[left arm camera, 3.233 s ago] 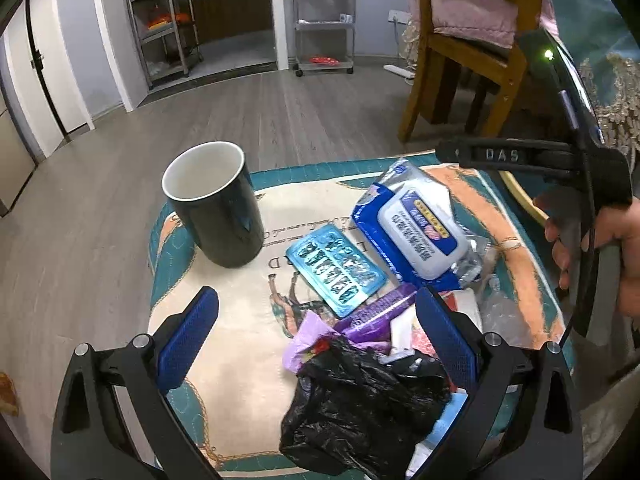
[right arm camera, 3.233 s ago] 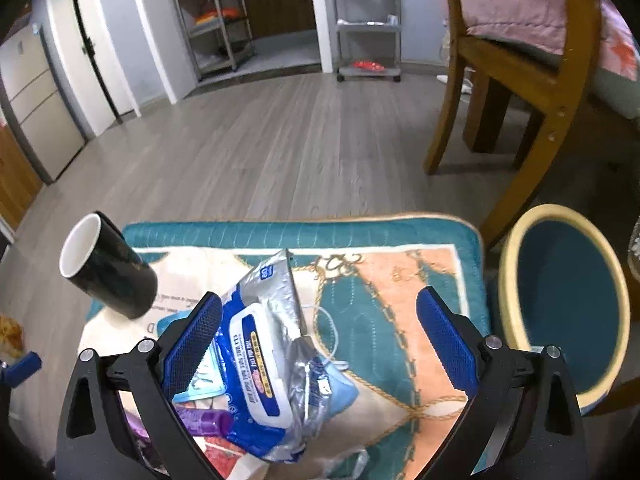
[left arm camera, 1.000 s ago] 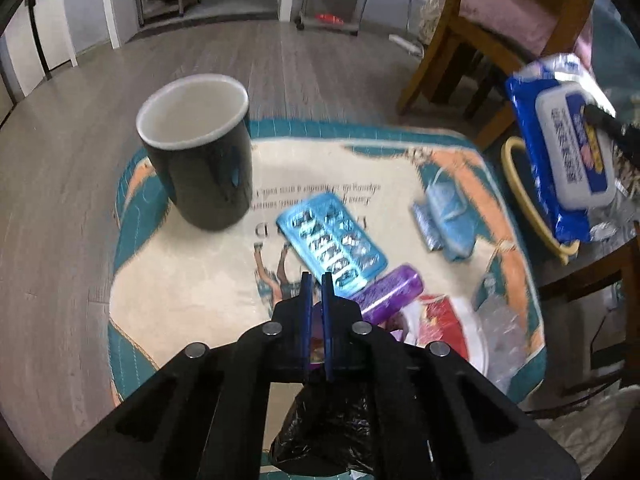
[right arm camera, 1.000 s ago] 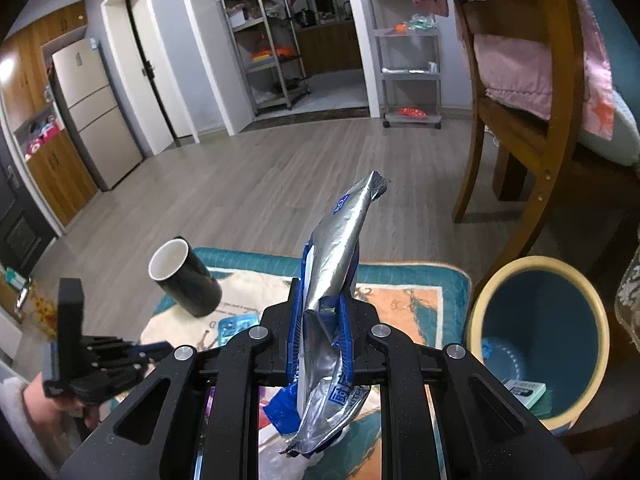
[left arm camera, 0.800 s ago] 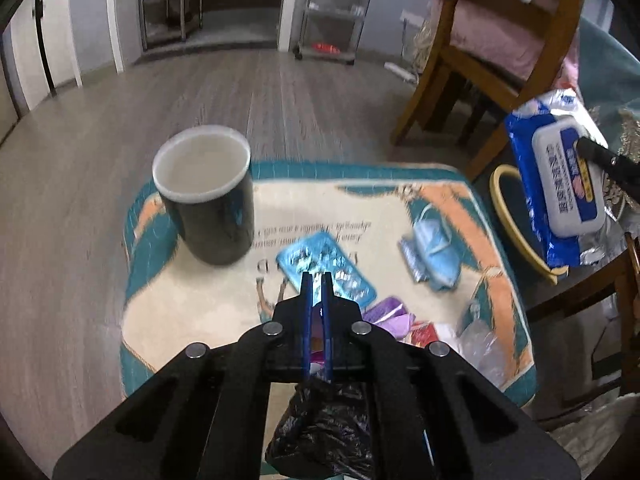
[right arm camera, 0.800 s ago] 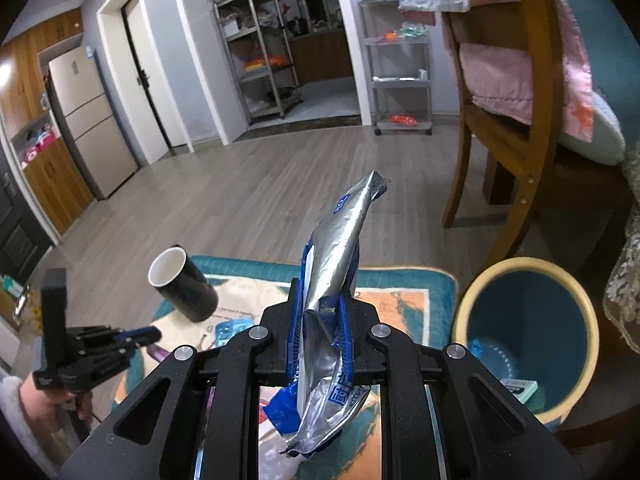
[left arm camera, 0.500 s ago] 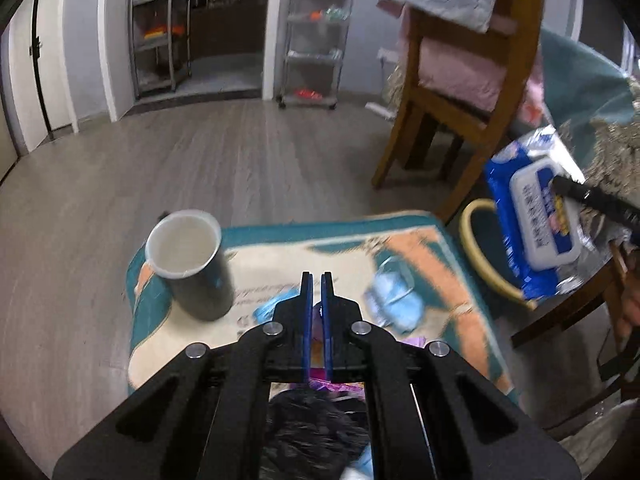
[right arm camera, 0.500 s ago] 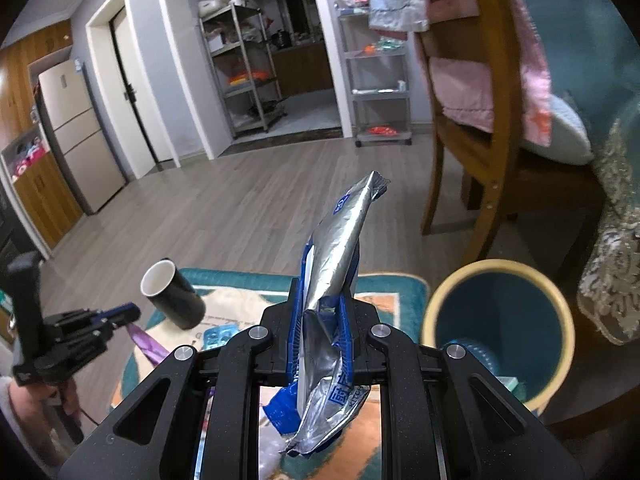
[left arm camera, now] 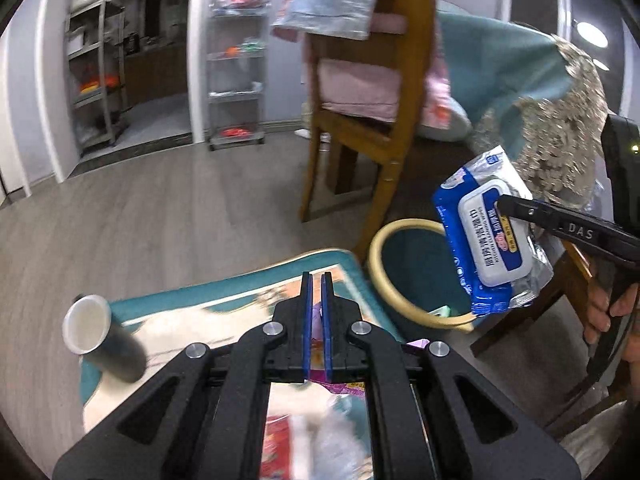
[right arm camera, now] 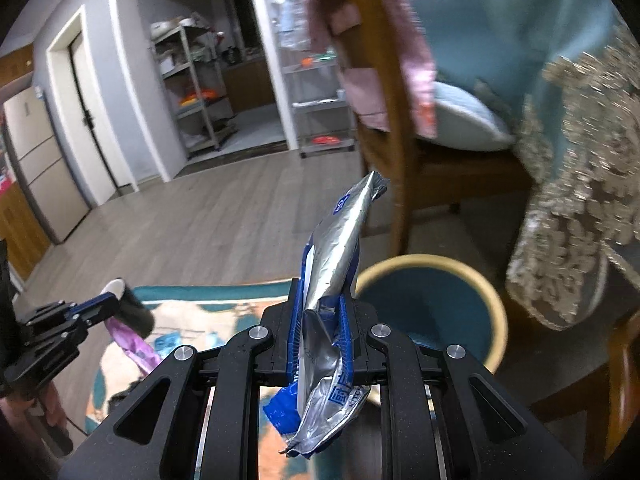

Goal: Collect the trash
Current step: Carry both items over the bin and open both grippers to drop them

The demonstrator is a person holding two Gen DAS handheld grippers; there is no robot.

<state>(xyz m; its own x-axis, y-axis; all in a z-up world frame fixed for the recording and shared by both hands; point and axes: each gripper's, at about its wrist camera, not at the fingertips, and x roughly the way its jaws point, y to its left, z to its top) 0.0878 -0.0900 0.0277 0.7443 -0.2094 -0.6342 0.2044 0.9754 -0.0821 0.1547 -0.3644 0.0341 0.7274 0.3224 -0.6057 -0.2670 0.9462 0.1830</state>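
My right gripper (right arm camera: pixel 320 294) is shut on a blue and silver wipes pack (right arm camera: pixel 340 240), held upright in the air. In the left wrist view the wipes pack (left arm camera: pixel 486 236) hangs over the near rim of the teal bin (left arm camera: pixel 374 268) with a yellow rim, pinched by the right gripper (left arm camera: pixel 506 204). My left gripper (left arm camera: pixel 316 280) is shut on a purple wrapper (left arm camera: pixel 318 318). Seen from the right wrist, the left gripper (right arm camera: pixel 108 302) carries the purple wrapper (right arm camera: pixel 134 344) dangling above the patterned mat (right arm camera: pixel 224 312). The bin (right arm camera: pixel 498 320) stands just right of the mat.
A black mug (left arm camera: pixel 102 338) stands on the mat's left side. A red wrapper (left arm camera: pixel 276 448) and clear plastic (left arm camera: pixel 332 440) lie blurred on the mat (left arm camera: pixel 224 292) below my left gripper. A wooden chair (left arm camera: pixel 404 80) and a draped table (right arm camera: pixel 572 208) stand close behind the bin.
Both grippers have risen and swung right toward the bin. The purple wrapper has come up off the mat, and the wipes pack has moved over the bin's rim.
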